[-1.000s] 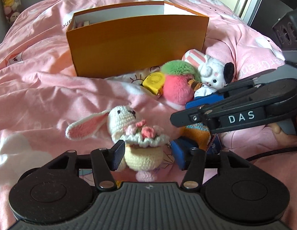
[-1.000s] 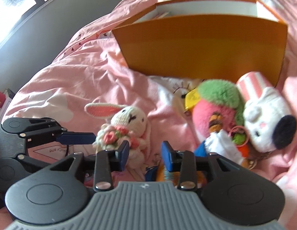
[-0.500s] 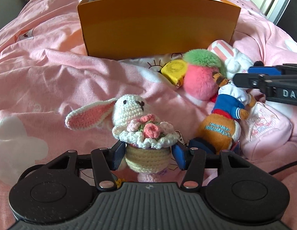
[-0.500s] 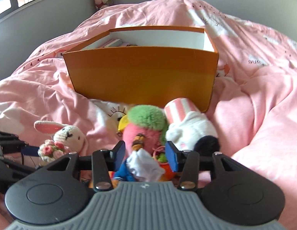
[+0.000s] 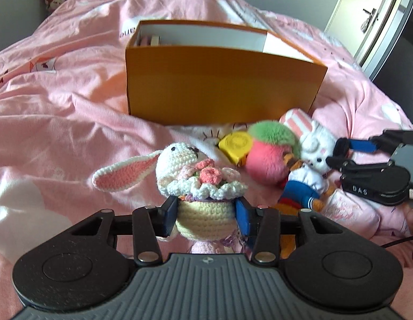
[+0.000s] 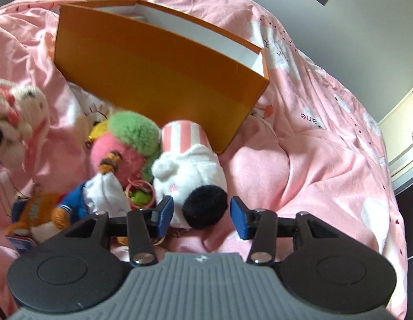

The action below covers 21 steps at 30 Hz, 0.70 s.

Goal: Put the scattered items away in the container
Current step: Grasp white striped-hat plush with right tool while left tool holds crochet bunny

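Observation:
A crochet bunny (image 5: 179,160) holding flowers has its cream basket body between the blue pads of my left gripper (image 5: 206,217). The jaws are closing and both pads touch the basket. An orange box (image 5: 222,90) stands open behind it on the bed. My right gripper (image 6: 201,217) is closing around the black ear (image 6: 203,208) of a white plush with a pink-striped hat (image 6: 187,165), with small gaps at the pads. In the left wrist view the right gripper (image 5: 342,154) reaches in from the right at that plush (image 5: 315,146).
A pink and green pompom (image 6: 126,138), a yellow tape measure (image 5: 235,142) and a duck plush in a blue suit (image 6: 81,200) lie bunched in front of the box (image 6: 158,80). Crumpled pink duvet (image 6: 313,160) covers everything. A few items sit in the box's left end (image 5: 150,40).
The left jaws have closed in onto the bunny's basket. The right gripper has swung and rolled from the duck and pompom over to the white plush's black ear.

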Motion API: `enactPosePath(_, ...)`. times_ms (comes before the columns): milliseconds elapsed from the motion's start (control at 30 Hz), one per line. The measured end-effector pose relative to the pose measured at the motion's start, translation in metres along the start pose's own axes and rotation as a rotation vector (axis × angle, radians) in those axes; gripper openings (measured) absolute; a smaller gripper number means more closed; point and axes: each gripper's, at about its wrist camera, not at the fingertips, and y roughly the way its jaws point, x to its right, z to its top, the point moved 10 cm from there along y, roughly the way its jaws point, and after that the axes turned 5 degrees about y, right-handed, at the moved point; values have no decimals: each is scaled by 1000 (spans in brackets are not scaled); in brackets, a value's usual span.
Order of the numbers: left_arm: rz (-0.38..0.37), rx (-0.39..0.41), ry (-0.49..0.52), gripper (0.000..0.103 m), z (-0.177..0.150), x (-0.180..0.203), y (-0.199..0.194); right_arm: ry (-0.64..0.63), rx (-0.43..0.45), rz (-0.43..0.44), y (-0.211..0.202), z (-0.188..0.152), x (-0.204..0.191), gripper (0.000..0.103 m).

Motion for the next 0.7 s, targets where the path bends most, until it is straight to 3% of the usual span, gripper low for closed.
enactPosePath(200, 12, -57, -8, 52, -12, -5, 16, 110, 10, 76, -2, 6, 10, 15)
enactPosePath(367, 7, -47, -3, 52, -14, -5, 13, 328, 14, 242, -15, 18, 20, 10)
enactPosePath(567, 2, -40, -2, 52, -13, -5, 12, 647, 49, 522, -45, 42, 38, 8)
enactPosePath(700, 1, -38, 2, 52, -13, -4, 12, 766, 55, 576, -40, 45, 45, 8)
